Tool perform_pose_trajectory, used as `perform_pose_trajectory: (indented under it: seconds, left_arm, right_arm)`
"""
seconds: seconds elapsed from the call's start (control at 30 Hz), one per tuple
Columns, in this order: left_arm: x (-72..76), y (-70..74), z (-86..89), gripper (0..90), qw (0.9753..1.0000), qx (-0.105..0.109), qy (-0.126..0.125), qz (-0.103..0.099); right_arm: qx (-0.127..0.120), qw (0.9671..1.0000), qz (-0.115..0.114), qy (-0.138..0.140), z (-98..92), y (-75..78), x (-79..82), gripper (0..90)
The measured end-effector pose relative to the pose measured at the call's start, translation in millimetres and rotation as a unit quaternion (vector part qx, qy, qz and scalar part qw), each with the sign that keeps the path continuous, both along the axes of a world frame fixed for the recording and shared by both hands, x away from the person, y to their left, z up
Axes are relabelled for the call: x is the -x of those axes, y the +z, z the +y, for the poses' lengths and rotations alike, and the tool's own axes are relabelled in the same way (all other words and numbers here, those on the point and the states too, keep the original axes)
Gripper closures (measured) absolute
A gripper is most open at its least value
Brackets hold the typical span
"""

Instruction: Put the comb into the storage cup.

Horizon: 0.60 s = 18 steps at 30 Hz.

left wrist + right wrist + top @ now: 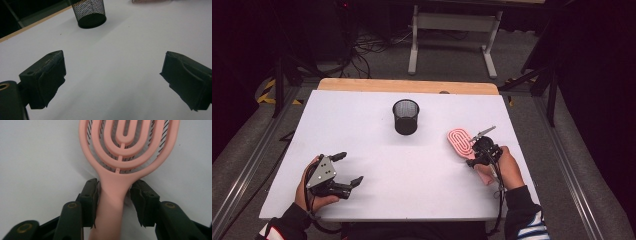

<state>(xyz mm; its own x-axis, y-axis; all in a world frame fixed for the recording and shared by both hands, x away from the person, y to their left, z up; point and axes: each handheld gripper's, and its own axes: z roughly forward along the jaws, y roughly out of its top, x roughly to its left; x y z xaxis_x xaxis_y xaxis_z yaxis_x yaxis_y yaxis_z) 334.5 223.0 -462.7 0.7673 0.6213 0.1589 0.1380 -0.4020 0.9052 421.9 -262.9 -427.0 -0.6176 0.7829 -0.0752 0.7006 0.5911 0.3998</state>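
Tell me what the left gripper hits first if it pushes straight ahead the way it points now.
Probably nothing soon: the open left gripper faces bare white table. The black mesh cup stands farther off, left of its line.

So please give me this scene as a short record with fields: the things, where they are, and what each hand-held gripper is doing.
surface: white table top
pen cup: black mesh pen cup, upright, far middle of table
hairbrush: pink vented hairbrush, right side, head pointing away from the person
left hand-held gripper: open, holds nothing, over bare table near left
right hand-held gripper: jaws on both sides of the hairbrush handle; left jaw touching, small gap at right jaw, so a full grip cannot be told
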Motion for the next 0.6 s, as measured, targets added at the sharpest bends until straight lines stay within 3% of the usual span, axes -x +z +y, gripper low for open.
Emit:
perform_pose_trajectory:
  seconds: [0.3,0.6]
  left_arm:
    - [0.0,-0.7,0.1,6.5,1.0000,0.001,-0.003,0.006]
    - [0.1,-0.9,-0.6,6.8,1.0000,0.000,-0.005,0.008]
  right_arm:
    - [-0.014,0.9998,0.004,0.012,-1.8,-1.0,-1.5,69.2]
    - [-0.024,0.9996,-0.013,0.010,-5.0,-1.8,1.5,69.5]
